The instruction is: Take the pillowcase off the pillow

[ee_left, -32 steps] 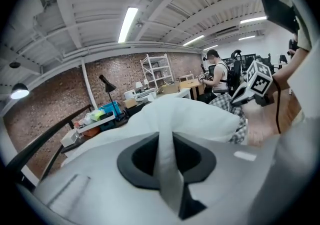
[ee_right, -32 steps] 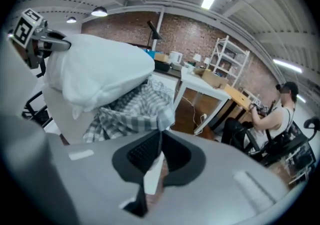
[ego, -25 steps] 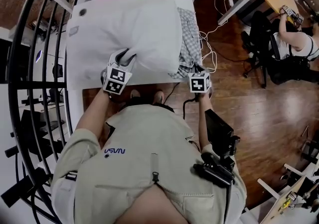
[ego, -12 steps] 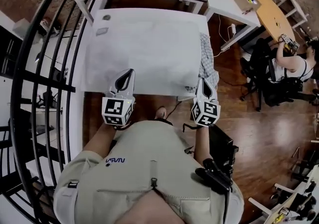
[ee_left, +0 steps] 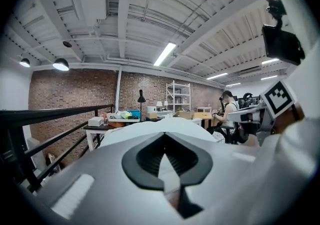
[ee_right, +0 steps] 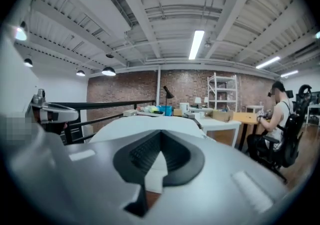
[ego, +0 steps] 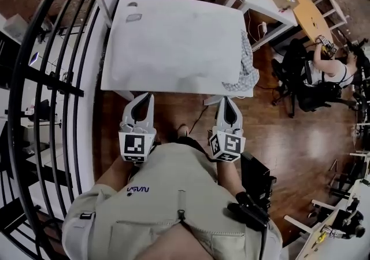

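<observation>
Though beside the white pillow (ego: pixel 173 39), checked cloth (ego: pixel 246 71) half off the table (ego: pixel 113 77).

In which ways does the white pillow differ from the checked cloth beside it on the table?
Pattern: the white pillow is plain; the checked cloth has a grey check.
Pose: the pillow lies flat and smooth; the cloth is crumpled and partly hangs over the table edge.
Size: the pillow covers much of the table; the cloth shows as a narrow strip.
Both rest on that table.
</observation>
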Available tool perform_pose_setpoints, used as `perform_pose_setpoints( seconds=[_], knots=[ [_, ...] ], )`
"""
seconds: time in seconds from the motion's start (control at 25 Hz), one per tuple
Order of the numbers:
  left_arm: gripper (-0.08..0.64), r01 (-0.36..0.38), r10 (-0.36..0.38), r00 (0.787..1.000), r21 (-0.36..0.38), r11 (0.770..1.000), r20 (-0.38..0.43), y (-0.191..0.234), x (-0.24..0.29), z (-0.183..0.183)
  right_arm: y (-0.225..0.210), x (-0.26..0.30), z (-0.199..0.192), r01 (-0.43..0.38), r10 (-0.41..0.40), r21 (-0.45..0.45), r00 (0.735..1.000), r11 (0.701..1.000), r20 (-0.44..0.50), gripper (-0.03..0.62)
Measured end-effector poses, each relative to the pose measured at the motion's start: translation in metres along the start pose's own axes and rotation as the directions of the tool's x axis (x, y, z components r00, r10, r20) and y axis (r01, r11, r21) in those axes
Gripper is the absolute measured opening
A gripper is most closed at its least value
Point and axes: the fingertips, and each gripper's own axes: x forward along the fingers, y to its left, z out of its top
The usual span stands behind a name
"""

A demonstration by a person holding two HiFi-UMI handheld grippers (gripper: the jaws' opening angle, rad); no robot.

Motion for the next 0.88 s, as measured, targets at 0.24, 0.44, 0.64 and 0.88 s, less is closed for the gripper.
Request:
perform_pose_setpoints(
  seconds=[0.24, 0.44, 0.64, 0.88],
  knots=[
    [0.005, 0.009, -0.01, 0.999, 0.021, 1.0, 0.044, -0.017, -0.008, 0.009, 0.006, -0.028, 0.011, 0.002, -0.004, 0.024, 0.998, 1.0, 0.057, 0.003],
    [0.005, -0.008, 0.004, 0.998, 0.054, 0.998, 0.059, -0.043, -0.014, 0.016, -0.002, -0.048, 0.007, -0.035, 0.031, 0.037, 0.996, 0.999, 0.082, 0.003],
    [0.005, -0.055, 0.053, 0.997, 0.051, 0.997, 0.051, -0.087, -0.03, 0.017, -0.024, -0.07, 0.004, -0.078, 0.073, 0.041, 0.991, 0.996, 0.112, 0.003],
    [0.005, -0.14, 0.141, 0.99, -0.006, 0.99, 0.023, -0.124, -0.044, 0.003, -0.046, -0.087, -0.011, -0.155, 0.152, 0.023, 0.985, 0.988, 0.085, 0.002]
  ],
)
